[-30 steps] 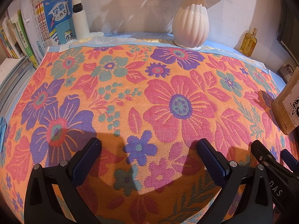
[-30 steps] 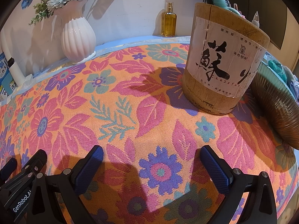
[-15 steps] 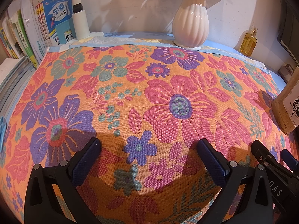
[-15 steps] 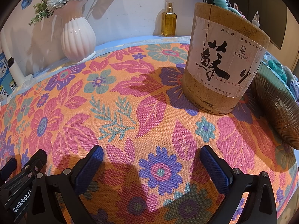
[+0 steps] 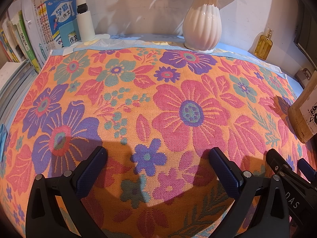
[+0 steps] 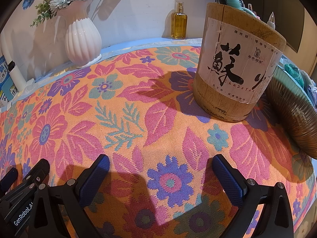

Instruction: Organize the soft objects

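Left wrist view: the left gripper [image 5: 157, 158] hovers wide apart and empty over the floral cloth [image 5: 138, 99], spread flat beneath and ahead of it; the right gripper [image 6: 160, 166], just beside it, gapes equally wide with nothing held. Ahead-right of the right one stands a bamboo holder [image 6: 237, 69]; farther off, a white vase [image 5: 202, 23], books [image 5: 57, 19] and a perfume bottle [image 6: 179, 22].

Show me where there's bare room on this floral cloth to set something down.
The floral cloth lies bare from both grippers to the white vase. It is crowded at the right, around the bamboo holder and ribbed basket, and beside the books.
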Demonstrator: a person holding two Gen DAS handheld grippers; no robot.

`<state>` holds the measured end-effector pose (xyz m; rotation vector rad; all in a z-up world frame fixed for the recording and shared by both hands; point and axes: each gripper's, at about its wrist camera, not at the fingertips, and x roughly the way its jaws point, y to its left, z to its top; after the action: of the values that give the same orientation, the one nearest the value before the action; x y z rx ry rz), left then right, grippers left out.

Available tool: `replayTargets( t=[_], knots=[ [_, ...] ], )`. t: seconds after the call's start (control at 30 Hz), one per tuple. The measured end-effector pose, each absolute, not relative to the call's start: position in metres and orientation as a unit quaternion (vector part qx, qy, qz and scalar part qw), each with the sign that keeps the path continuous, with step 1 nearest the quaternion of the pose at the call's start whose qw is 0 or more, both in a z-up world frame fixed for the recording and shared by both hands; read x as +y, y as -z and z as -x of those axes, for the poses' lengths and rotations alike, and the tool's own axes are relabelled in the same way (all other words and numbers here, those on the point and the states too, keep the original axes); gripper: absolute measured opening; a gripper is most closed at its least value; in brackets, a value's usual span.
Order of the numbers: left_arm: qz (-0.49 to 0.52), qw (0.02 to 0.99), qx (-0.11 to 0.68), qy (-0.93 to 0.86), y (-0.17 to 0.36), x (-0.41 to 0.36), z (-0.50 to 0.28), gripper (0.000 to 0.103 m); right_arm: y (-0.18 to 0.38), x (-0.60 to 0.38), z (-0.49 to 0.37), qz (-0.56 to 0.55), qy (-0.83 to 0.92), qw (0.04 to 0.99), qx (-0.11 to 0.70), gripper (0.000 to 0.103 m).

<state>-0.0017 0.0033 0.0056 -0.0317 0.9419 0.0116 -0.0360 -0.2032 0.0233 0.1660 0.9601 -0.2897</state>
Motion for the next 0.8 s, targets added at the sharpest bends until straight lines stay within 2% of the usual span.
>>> replayTargets(
  t=[0.8],
  knots=[
    [0.016,0.891,0.454,-0.006,-0.0062,0.0031,0.0024,0.103,-0.0236,-0.203,0.0358,-0.08,0.139,0.874,0.46,0.103]
  ],
)
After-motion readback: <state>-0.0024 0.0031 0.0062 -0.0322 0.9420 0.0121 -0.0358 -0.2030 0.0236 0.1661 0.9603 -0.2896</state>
